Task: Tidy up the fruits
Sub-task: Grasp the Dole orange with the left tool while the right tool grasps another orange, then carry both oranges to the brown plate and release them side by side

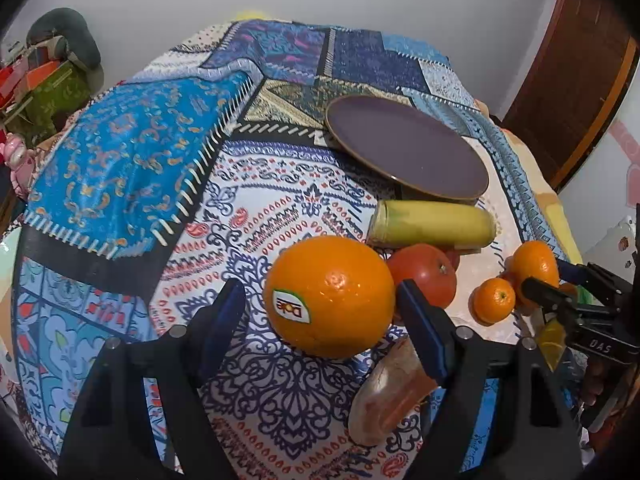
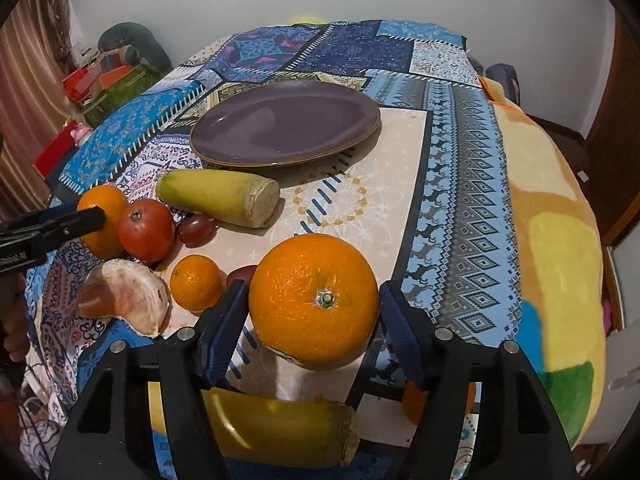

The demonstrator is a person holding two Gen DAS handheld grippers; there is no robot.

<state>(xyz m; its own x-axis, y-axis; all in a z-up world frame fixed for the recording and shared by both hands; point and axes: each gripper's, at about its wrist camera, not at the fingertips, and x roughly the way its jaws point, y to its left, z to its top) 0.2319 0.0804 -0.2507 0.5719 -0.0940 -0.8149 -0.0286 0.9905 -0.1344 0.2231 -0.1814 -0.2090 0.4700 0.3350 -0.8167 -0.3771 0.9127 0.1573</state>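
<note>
Oranges sit between both pairs of jaws. Left gripper point(image 1: 320, 312) brackets the stickered orange point(image 1: 330, 296), one pad apart. Right gripper point(image 2: 312, 312) pinches another orange point(image 2: 314, 300).

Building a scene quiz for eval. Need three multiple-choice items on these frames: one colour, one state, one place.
1. What colour is the plate?
A. white
B. purple
C. green

2. What state is the plate in?
A. empty
B. piled with fruit
C. upside down

3. Where is the stickered orange?
A. on the plate
B. on the floor
C. between the left tongs

Answers:
1 B: both views show a purple face with a thin brown rim.
2 A: its face is bare, and all the fruit lies on the near side of it.
3 C: the left wrist view shows it framed by the two blue pads.
</note>
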